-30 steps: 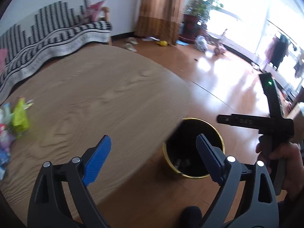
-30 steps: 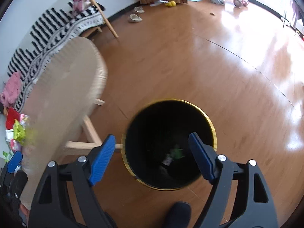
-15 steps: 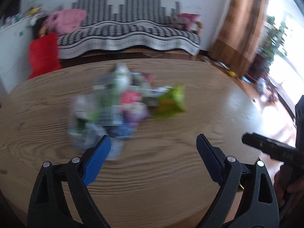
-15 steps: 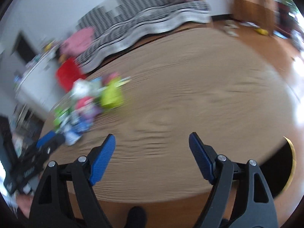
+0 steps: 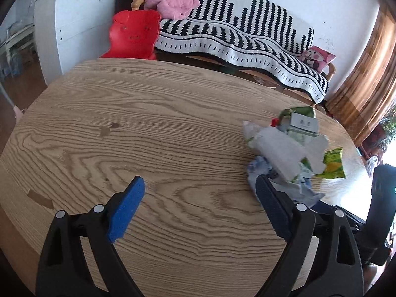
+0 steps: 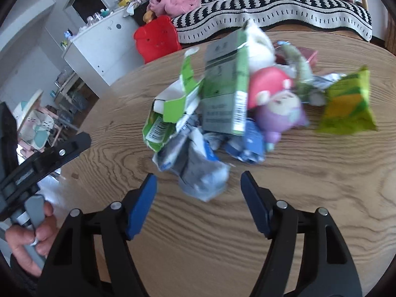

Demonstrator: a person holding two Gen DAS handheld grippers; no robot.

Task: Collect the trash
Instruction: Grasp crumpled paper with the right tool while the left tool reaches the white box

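A heap of trash lies on the round wooden table point(image 6: 309, 198): a crumpled white and blue wrapper point(image 6: 198, 173) nearest me, a grey-green carton point(image 6: 224, 86), a torn green carton point(image 6: 170, 113), a pink and purple toy-like packet point(image 6: 277, 99) and a yellow-green snack bag point(image 6: 346, 101). My right gripper point(image 6: 198, 205) hovers just short of the crumpled wrapper; its jaws are closing, with nothing between the pads. In the left wrist view the heap point(image 5: 289, 148) sits at the right. My left gripper point(image 5: 200, 205) stands open over bare table.
Behind the table stand a sofa with a black-and-white striped throw point(image 5: 247, 34), a red pig-shaped seat point(image 5: 133, 34) and a white cabinet point(image 5: 71, 22). A hand point(image 6: 29, 242) holding the left gripper shows at the lower left of the right wrist view.
Both grippers swung from above the black bin beside the table to over the tabletop. The trash heap now lies close in front of the right gripper, whose jaws have narrowed.
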